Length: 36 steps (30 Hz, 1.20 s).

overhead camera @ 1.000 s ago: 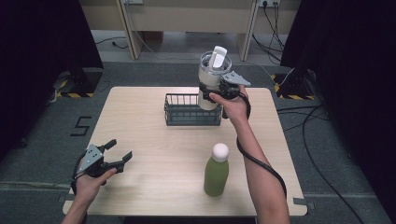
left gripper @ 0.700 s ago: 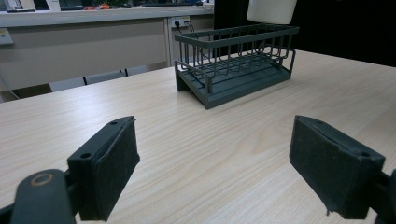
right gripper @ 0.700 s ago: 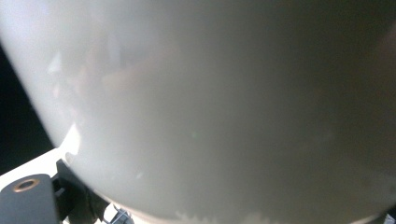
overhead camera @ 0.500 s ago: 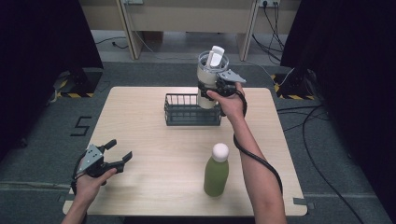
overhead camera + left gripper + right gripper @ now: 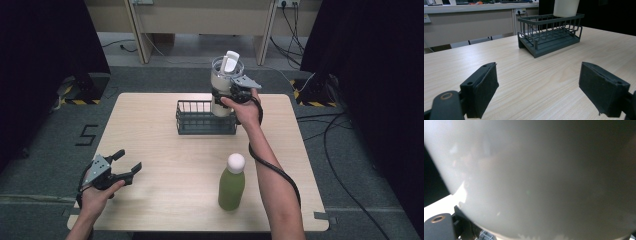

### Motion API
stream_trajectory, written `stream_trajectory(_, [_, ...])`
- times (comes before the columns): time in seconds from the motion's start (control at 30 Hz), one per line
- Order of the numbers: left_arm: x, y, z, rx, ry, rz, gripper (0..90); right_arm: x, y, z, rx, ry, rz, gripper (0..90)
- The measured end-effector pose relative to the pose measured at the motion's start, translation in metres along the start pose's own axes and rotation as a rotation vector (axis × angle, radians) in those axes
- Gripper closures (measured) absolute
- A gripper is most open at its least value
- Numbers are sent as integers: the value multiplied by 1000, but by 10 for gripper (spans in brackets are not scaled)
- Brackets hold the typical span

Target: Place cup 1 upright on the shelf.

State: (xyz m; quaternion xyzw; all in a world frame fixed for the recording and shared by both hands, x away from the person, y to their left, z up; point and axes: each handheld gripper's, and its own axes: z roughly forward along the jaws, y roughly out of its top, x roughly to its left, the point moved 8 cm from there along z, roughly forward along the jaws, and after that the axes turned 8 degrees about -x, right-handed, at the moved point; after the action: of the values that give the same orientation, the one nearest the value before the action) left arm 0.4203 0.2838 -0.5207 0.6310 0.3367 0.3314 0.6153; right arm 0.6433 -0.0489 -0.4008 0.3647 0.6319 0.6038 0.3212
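Floor [image 5: 60, 150]: a painted "5" [image 5: 88, 135] beside the table's left edge.
Bottles, basket: no readable text.

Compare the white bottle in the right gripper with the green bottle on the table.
The white bottle is pale and milky, with a flip cap raised at its top; the green bottle holds green liquid under a round white cap. The white bottle is held by the right gripper above the right end of the wire basket; the green bottle stands free on the table, near the front edge. Both are upright.
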Motion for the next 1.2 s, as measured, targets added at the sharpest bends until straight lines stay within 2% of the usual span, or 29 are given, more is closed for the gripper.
stream_trajectory(0.63, [-1,-1,1,4,-4,-2,148,-4,-26,4,48,-12,10,102])
stream_trajectory(1.2, [-1,-1,1,6,-7,-4,148,-4,-40,6,69,-18,1,102])
